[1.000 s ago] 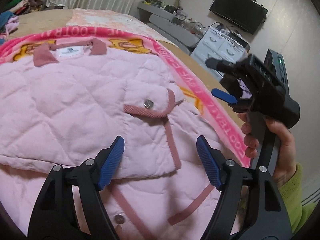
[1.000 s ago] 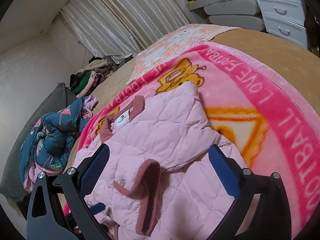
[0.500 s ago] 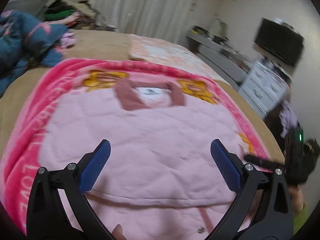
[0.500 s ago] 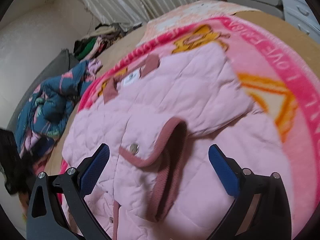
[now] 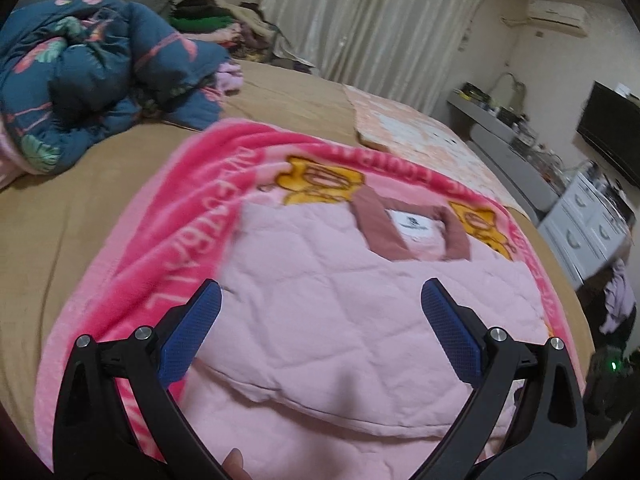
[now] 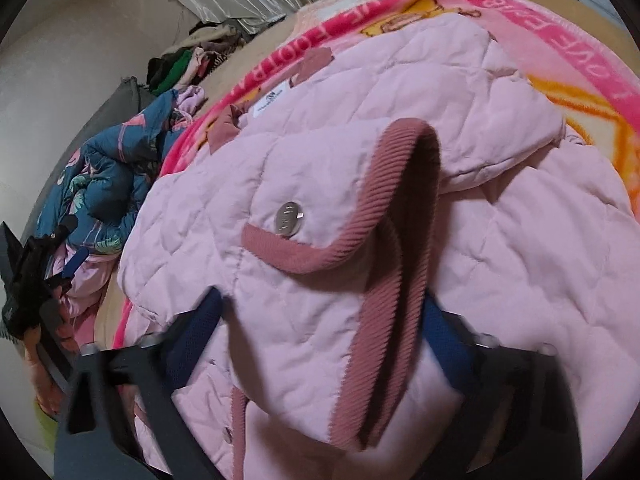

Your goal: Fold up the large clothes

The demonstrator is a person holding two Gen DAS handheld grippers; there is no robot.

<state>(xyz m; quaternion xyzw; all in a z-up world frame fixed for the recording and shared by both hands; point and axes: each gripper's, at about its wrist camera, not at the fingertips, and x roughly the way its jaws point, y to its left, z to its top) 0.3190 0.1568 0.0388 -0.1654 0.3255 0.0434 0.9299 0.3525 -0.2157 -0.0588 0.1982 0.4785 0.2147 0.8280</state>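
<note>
A pale pink quilted jacket [image 5: 360, 300] lies on a bright pink blanket [image 5: 168, 248], its rose collar [image 5: 412, 232] at the far end. My left gripper [image 5: 320, 320] hangs open over the jacket's left half, with nothing between its pads. In the right wrist view the folded sleeve, with its rose ribbed cuff [image 6: 400, 200] and a metal snap [image 6: 289, 217], fills the middle. My right gripper [image 6: 320, 332] is down at this sleeve, its jaws closing, and the fabric bulges between the blurred blue pads and partly covers them. The left gripper [image 6: 60, 276] shows at that view's left edge, in a hand.
The blanket lies on a tan bed sheet [image 5: 60, 220]. A dark blue flowered quilt [image 5: 88, 80] is bunched at the far left, with a heap of clothes [image 5: 208, 24] behind it. A white dresser [image 5: 588, 232] and a black television [image 5: 612, 132] stand to the right of the bed.
My left gripper swung left from the cuff to the jacket's left half and its jaws widened. My right gripper came down onto the sleeve and its jaws narrowed around it.
</note>
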